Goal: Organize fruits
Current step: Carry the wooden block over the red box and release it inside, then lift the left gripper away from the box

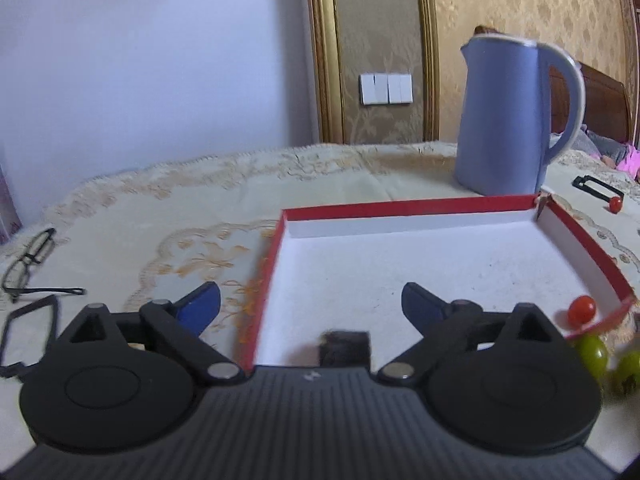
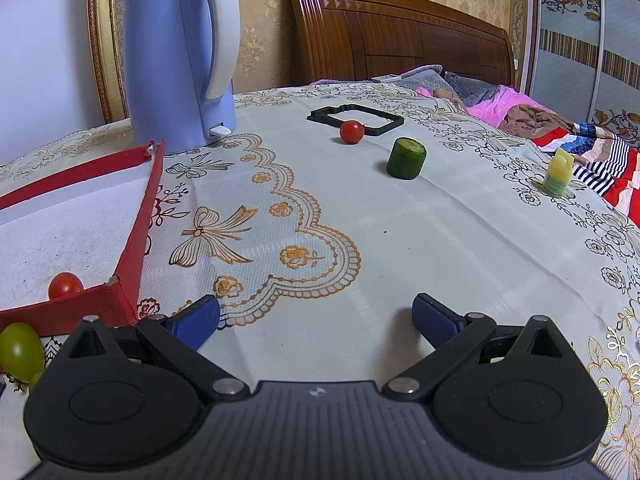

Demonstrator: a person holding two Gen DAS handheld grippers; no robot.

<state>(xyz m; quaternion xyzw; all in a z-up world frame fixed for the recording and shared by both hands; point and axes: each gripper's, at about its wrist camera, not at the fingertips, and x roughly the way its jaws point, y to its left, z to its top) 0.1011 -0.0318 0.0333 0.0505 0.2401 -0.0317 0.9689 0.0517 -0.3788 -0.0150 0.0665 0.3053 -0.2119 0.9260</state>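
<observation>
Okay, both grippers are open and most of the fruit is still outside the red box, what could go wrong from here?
1. The loose cherry tomato is round and sits free on the cloth beside the black frame; a glancing pinch might send it rolling.
2. The kettle stands right behind the red box; a wide reach by the right gripper could bump it.
3. The green grapes lie against the box's outer wall, leaving little room for fingers.

A wide stretch of bare tablecloth lies open ahead of the right gripper, with the cucumber piece, a tomato and a black frame standing far off. To the left, the red box wall and the kettle block passage. The box floor is mostly free; one tomato sits in its near right corner.
</observation>
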